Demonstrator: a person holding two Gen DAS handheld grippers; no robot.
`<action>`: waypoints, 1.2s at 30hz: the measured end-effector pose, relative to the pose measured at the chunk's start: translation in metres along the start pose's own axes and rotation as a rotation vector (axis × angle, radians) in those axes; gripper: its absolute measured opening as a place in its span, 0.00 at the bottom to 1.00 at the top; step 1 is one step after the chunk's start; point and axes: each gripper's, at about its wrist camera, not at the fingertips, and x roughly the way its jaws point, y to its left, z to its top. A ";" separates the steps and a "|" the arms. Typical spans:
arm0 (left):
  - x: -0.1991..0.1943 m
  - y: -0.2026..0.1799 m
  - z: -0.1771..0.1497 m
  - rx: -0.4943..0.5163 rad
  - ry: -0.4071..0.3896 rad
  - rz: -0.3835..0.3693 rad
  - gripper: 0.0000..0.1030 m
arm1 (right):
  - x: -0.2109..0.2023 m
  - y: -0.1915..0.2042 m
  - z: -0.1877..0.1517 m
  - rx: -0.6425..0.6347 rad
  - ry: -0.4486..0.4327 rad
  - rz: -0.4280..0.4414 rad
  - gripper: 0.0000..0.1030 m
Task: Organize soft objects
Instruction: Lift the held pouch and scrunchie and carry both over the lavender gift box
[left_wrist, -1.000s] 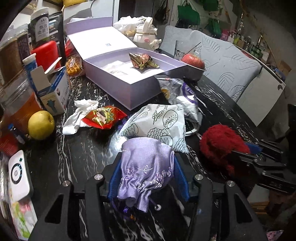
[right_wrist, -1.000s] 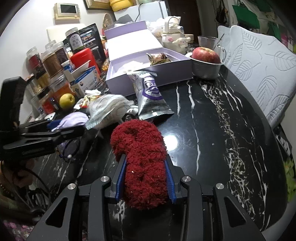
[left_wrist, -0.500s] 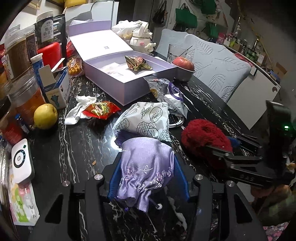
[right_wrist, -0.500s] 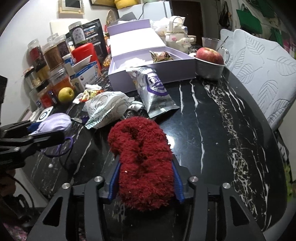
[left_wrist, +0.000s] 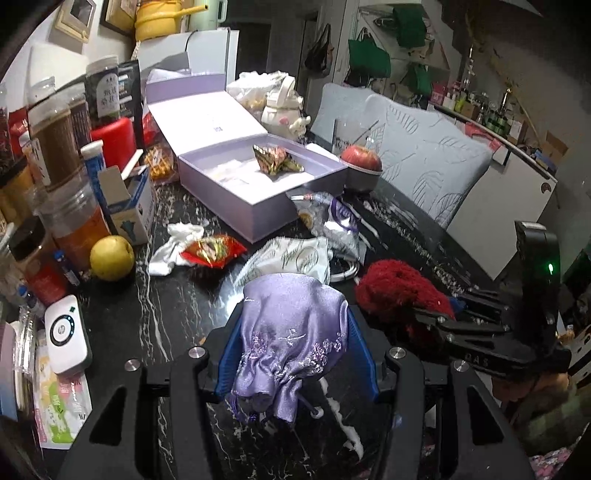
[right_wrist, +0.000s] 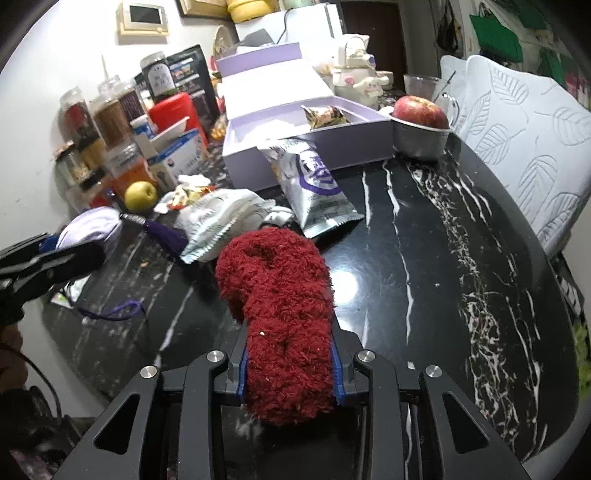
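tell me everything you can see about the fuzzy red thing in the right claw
The fuzzy red thing is a thick, shaggy, deep-red piece of soft fabric, folded or curled into a rounded lump at its far end. The right claw is shut on its near end, blue pads pressing both sides. It points away over the black marbled table, its far end close to a white patterned pouch. Whether it rests on the table is unclear.

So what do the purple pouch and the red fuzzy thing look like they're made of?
Purple pouch: probably satin, a glossy sheen with embroidered flowers. Red fuzzy thing: likely fluffy chenille-type yarn, matte and shaggy all over.
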 end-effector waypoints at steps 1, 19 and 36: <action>-0.003 0.000 0.002 0.001 -0.013 -0.002 0.51 | -0.004 0.001 0.000 0.001 -0.006 0.006 0.31; -0.049 -0.027 0.046 0.110 -0.219 0.022 0.51 | -0.082 0.025 0.026 -0.094 -0.163 0.043 0.31; -0.060 -0.029 0.121 0.135 -0.374 0.025 0.51 | -0.127 0.029 0.089 -0.188 -0.316 0.048 0.31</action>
